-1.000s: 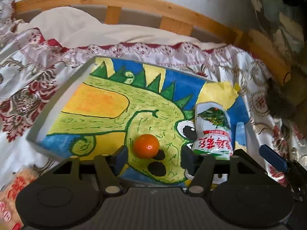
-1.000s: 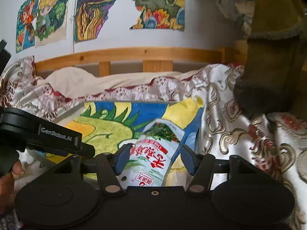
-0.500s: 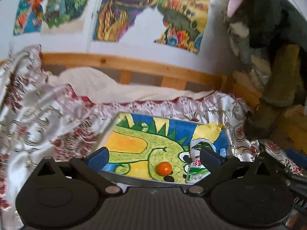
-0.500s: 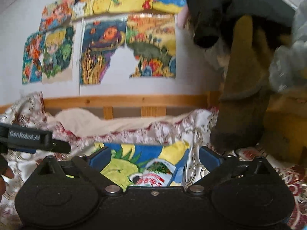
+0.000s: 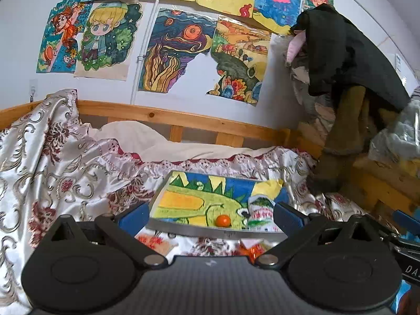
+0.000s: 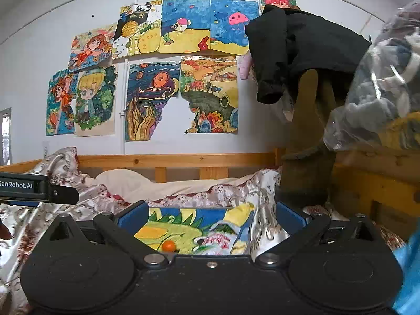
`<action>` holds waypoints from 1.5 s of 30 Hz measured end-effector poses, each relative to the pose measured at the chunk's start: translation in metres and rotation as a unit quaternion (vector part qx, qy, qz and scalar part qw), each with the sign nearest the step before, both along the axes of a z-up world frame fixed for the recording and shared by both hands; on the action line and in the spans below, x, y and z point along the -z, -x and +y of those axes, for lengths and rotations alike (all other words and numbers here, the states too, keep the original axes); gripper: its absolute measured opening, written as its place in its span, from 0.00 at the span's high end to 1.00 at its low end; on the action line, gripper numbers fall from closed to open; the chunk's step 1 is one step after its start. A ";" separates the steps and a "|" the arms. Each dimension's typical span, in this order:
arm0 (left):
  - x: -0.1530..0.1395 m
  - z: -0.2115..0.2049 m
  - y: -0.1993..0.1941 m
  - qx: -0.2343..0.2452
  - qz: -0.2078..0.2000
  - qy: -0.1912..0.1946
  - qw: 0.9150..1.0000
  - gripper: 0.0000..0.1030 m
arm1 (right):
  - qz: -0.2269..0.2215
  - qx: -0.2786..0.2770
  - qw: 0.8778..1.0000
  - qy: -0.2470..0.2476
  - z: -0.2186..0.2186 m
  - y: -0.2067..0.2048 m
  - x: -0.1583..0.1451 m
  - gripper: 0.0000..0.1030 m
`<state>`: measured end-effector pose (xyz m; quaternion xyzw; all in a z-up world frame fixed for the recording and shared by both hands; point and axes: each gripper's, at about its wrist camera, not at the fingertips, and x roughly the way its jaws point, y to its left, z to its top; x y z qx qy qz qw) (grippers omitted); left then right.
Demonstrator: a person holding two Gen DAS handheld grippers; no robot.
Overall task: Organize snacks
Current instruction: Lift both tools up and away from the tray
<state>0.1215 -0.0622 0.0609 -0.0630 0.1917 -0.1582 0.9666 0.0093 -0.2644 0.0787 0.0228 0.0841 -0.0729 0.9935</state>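
Both grippers [image 5: 210, 215] [image 6: 210, 216] wide, empty, jaws just opened; tray [image 5: 199, 229] ahead holds orange ball [image 5: 223, 220], packet [image 5: 260, 216]; next, reach for loose snacks [image 5: 155, 241] beneath.

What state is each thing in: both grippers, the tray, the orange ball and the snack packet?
Left gripper: open, holding nothing.
Right gripper: open, holding nothing.
Tray: flat on the bedspread.
Orange ball: resting in the tray.
Snack packet: lying in the tray, beside the ball.
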 end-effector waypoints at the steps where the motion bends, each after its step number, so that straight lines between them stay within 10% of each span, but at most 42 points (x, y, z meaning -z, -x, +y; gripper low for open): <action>1: 0.002 0.003 0.007 0.001 0.000 -0.002 1.000 0.00 | 0.001 -0.001 1.000 0.000 0.003 0.007 0.001 0.01; 22: 0.033 0.040 0.106 0.015 -0.005 -0.078 0.997 0.00 | 0.037 -0.008 0.999 -0.007 0.052 0.101 0.014 0.01; 45: 0.057 0.049 0.102 -0.018 0.085 -0.124 0.988 0.00 | 0.118 -0.019 0.993 0.011 0.064 0.091 0.031 0.01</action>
